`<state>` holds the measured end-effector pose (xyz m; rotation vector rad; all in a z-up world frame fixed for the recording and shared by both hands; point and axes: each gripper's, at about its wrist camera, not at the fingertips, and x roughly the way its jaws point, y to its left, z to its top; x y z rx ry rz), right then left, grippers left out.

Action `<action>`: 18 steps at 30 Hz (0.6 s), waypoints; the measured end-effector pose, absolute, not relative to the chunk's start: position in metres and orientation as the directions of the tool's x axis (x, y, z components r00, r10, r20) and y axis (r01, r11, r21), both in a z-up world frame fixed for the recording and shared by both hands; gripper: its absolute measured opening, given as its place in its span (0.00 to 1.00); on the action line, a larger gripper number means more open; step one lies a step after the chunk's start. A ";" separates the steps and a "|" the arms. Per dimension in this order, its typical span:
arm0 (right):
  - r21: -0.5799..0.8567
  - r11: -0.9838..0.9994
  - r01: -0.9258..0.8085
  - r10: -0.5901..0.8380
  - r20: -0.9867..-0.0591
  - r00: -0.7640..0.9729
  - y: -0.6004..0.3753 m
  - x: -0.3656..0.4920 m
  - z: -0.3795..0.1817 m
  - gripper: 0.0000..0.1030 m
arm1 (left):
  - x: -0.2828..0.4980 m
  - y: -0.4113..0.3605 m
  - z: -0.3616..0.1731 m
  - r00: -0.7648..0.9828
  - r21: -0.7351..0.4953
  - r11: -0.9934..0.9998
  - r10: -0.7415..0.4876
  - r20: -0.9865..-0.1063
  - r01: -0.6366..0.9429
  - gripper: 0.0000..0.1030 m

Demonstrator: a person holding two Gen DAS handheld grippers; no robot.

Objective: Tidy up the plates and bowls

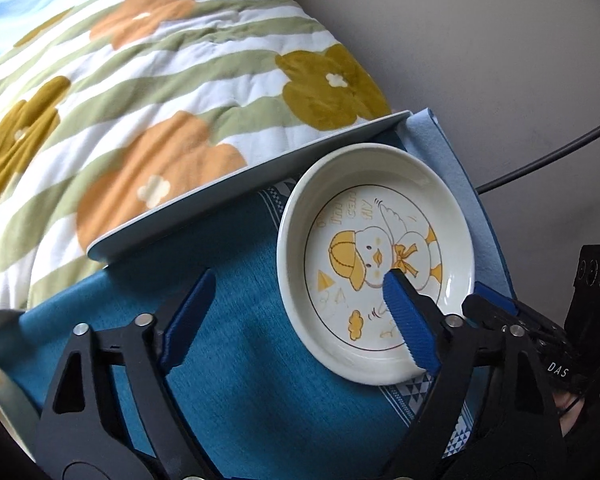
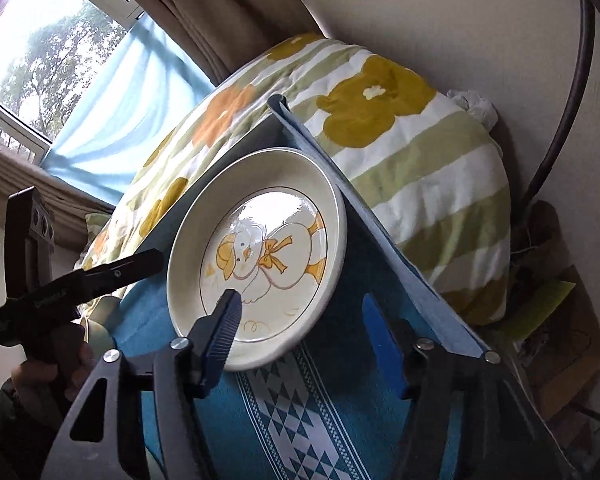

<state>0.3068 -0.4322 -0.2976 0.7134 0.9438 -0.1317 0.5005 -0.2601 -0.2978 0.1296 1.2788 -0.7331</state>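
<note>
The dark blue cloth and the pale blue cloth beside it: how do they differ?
The dark cloth is teal with a white triangle band; the pale cloth is plain. The duck plate rests on the dark cloth, while the pale cloth shows only as a strip along the edge. Both lie flat.

Plate (image 1: 376,264) print: "I'm can fly", pale letters arching over the cartoon duck, partly faint.
Right claw (image 1: 496,300) body: white letters "DAS".
Left claw (image 2: 156,258) arm lettering: too blurred to read.
</note>
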 end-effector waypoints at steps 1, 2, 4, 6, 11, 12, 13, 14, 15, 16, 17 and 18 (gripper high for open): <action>0.497 0.766 0.408 0.192 -0.783 0.592 -0.432 0.309 -0.300 0.47 | 0.504 -0.263 -0.302 0.090 -0.294 0.768 -0.413 -0.906 0.570 0.67; 0.495 0.763 0.416 0.189 -0.786 0.588 -0.432 0.312 -0.303 0.45 | 0.506 -0.265 -0.306 0.084 -0.286 0.767 -0.403 -0.911 0.574 0.57; 0.497 0.755 0.429 0.187 -0.789 0.585 -0.433 0.314 -0.306 0.33 | 0.511 -0.267 -0.313 0.067 -0.288 0.767 -0.394 -0.917 0.574 0.45; 0.492 0.748 0.446 0.179 -0.796 0.578 -0.435 0.315 -0.310 0.31 | 0.514 -0.267 -0.317 0.055 -0.300 0.761 -0.401 -0.914 0.575 0.38; 0.486 0.747 0.454 0.167 -0.798 0.578 -0.438 0.316 -0.312 0.18 | 0.514 -0.271 -0.323 0.055 -0.280 0.752 -0.387 -0.920 0.597 0.18; 0.485 0.751 0.448 0.171 -0.798 0.578 -0.437 0.317 -0.312 0.16 | 0.514 -0.272 -0.323 0.050 -0.289 0.748 -0.394 -0.918 0.597 0.16; 0.481 0.757 0.442 0.172 -0.799 0.576 -0.436 0.318 -0.312 0.14 | 0.514 -0.272 -0.324 0.047 -0.293 0.746 -0.398 -0.916 0.597 0.16; 0.473 0.763 0.440 0.167 -0.803 0.573 -0.436 0.320 -0.312 0.14 | 0.514 -0.273 -0.324 0.045 -0.298 0.744 -0.402 -0.915 0.599 0.15; 0.472 0.765 0.437 0.168 -0.802 0.573 -0.436 0.320 -0.312 0.14 | 0.514 -0.274 -0.325 0.041 -0.302 0.741 -0.405 -0.913 0.600 0.15; 0.479 0.762 0.435 0.174 -0.799 0.575 -0.437 0.320 -0.313 0.15 | 0.513 -0.275 -0.324 0.049 -0.296 0.743 -0.403 -0.914 0.601 0.15; 0.485 0.761 0.431 0.180 -0.796 0.578 -0.438 0.319 -0.314 0.15 | 0.512 -0.275 -0.324 0.054 -0.290 0.743 -0.401 -0.915 0.603 0.15; 0.486 0.764 0.426 0.183 -0.795 0.578 -0.439 0.320 -0.314 0.15 | 0.511 -0.275 -0.323 0.059 -0.286 0.743 -0.400 -0.915 0.604 0.15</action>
